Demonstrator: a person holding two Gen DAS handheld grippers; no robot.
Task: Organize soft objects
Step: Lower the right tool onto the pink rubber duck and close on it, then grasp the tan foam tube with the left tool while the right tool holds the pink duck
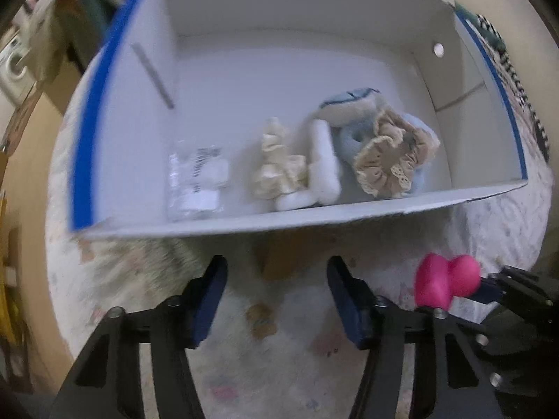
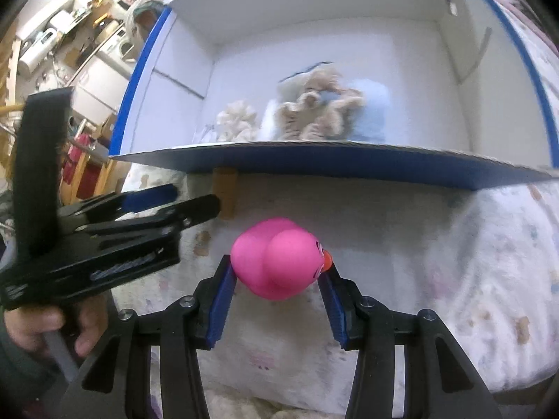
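Note:
A pink rubber duck [image 2: 276, 262] sits between the blue pads of my right gripper [image 2: 279, 269], which is shut on it just above the flowered bedcover. From the left wrist the duck [image 1: 445, 284] shows at the right, in front of the right gripper [image 1: 484, 288]. My left gripper [image 1: 277, 267] stands open with nothing between its pads. A small brown block [image 1: 279, 258] lies just past its fingertips, under the box's near wall. The white box with blue edges [image 1: 314, 221] holds a beige lace scrunchie [image 1: 391, 160], a cream scrunchie [image 1: 276, 167], a white and blue plush [image 1: 335, 132] and a clear plastic packet [image 1: 195, 181].
The box's near wall [image 2: 349, 160] rises right ahead of both grippers. A hand [image 2: 52, 324] holds the left gripper [image 2: 195, 197] at the left of the right wrist view, its tips close to the brown block [image 2: 225, 192]. Room clutter and shelves lie beyond the bed at far left.

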